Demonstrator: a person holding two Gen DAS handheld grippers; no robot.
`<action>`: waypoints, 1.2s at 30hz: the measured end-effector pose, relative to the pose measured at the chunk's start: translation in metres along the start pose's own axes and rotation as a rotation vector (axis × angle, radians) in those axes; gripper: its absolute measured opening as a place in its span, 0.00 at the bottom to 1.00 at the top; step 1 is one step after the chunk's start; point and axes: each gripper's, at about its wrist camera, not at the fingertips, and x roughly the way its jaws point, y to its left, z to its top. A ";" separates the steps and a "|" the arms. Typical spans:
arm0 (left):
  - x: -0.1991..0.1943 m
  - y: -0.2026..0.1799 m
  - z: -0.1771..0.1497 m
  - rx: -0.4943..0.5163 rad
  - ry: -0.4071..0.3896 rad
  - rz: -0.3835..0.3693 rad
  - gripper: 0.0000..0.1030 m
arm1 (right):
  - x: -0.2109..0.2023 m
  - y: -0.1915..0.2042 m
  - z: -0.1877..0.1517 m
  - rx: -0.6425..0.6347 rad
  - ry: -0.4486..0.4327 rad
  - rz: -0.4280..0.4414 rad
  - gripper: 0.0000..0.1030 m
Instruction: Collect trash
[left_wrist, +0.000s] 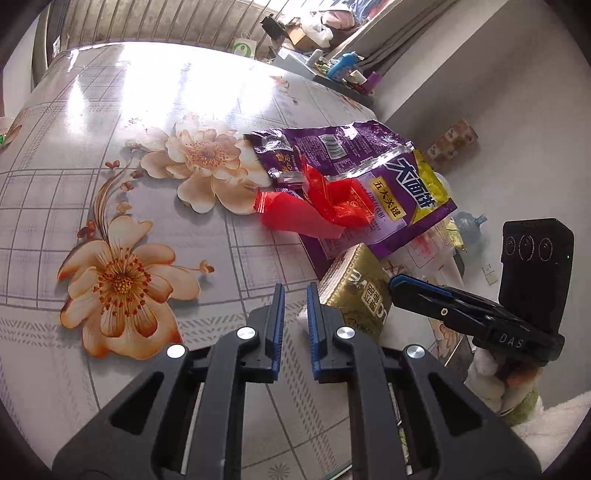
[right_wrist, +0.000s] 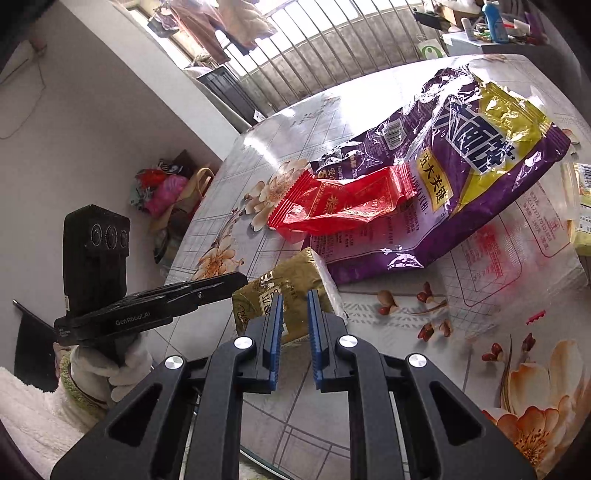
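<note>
A pile of wrappers lies on the flowered table (left_wrist: 110, 147): a large purple and yellow snack bag (left_wrist: 399, 188) (right_wrist: 480, 155), a red wrapper (left_wrist: 325, 206) (right_wrist: 343, 206) on top of it, and a gold packet (left_wrist: 358, 291) (right_wrist: 280, 295) nearest me. My left gripper (left_wrist: 295, 291) is slightly open and empty, just left of the gold packet. My right gripper (right_wrist: 295, 299) is slightly open, its fingertips over the gold packet without gripping it. Each gripper shows in the other's view, the right gripper (left_wrist: 406, 286) close to the gold packet.
A clear plastic bag with red print (right_wrist: 509, 258) lies under the purple bag. A yellow packet (right_wrist: 583, 206) sits at the right edge. The table edge is close on the left in the right wrist view, with bags on the floor (right_wrist: 166, 188). Cluttered shelves (left_wrist: 332, 62) stand beyond the table.
</note>
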 end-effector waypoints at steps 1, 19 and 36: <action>-0.002 -0.003 -0.003 0.004 0.015 -0.020 0.09 | -0.001 -0.001 0.000 0.004 -0.003 0.001 0.14; 0.031 -0.064 0.005 0.275 0.088 0.055 0.66 | -0.113 -0.061 -0.006 0.131 -0.214 -0.182 0.17; 0.048 -0.082 -0.009 0.382 0.088 0.184 0.66 | -0.141 -0.170 -0.009 0.475 -0.301 -0.516 0.53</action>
